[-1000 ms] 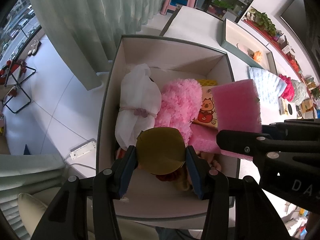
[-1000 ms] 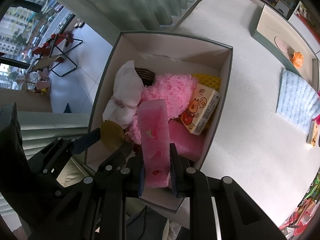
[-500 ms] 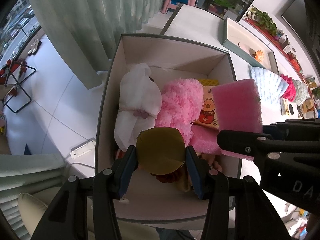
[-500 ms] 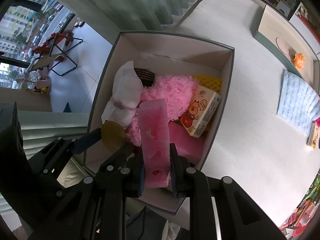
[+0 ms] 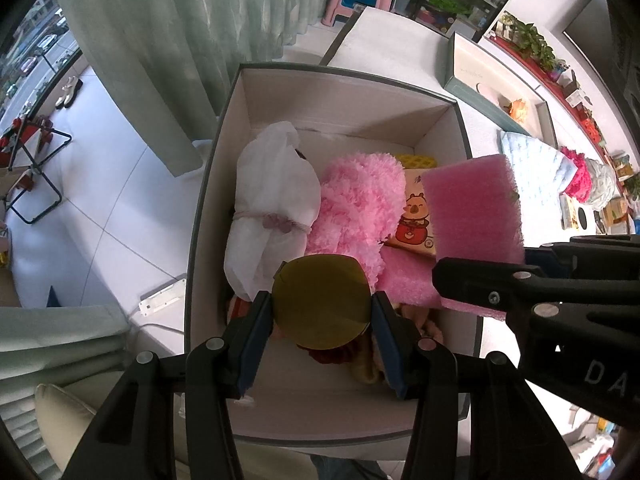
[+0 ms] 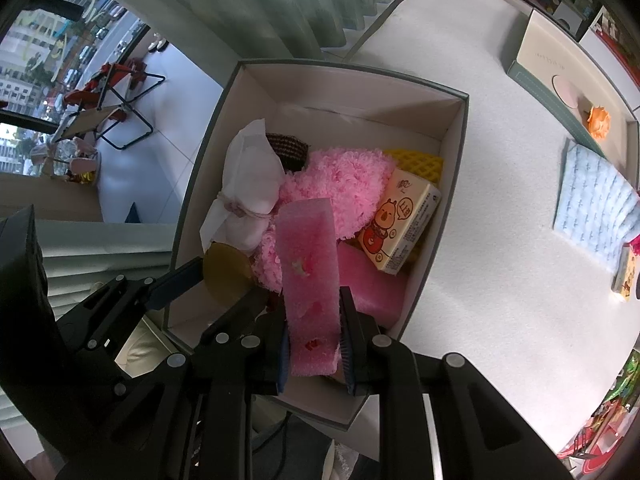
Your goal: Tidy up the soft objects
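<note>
While I look down through the left wrist view, my left gripper [image 5: 322, 308] is clamped on one olive-gold disc [image 5: 322, 302], both pads pressing its edges. It hangs over the near end of the open box [image 5: 344, 84], so its drop lies straight below. At right, my right gripper [image 5: 516, 276] holds one pink foam block [image 5: 472, 220] above the box's right wall. Inside I count one white tied bundle [image 5: 272, 204], one fluffy pink item [image 5: 360, 200], one cartoon carton [image 5: 416, 220], one flat pink foam piece [image 5: 404, 280] and one yellow mesh piece [image 5: 416, 160].

Seen from the right wrist view, my right gripper [image 6: 314, 346] grips the pink foam block [image 6: 310, 276]; its long axis runs away from me, over the box [image 6: 352, 76]. I judge that my right hand is nearer the near right corner, and my left gripper [image 6: 218, 286] nearer the near left.
</note>
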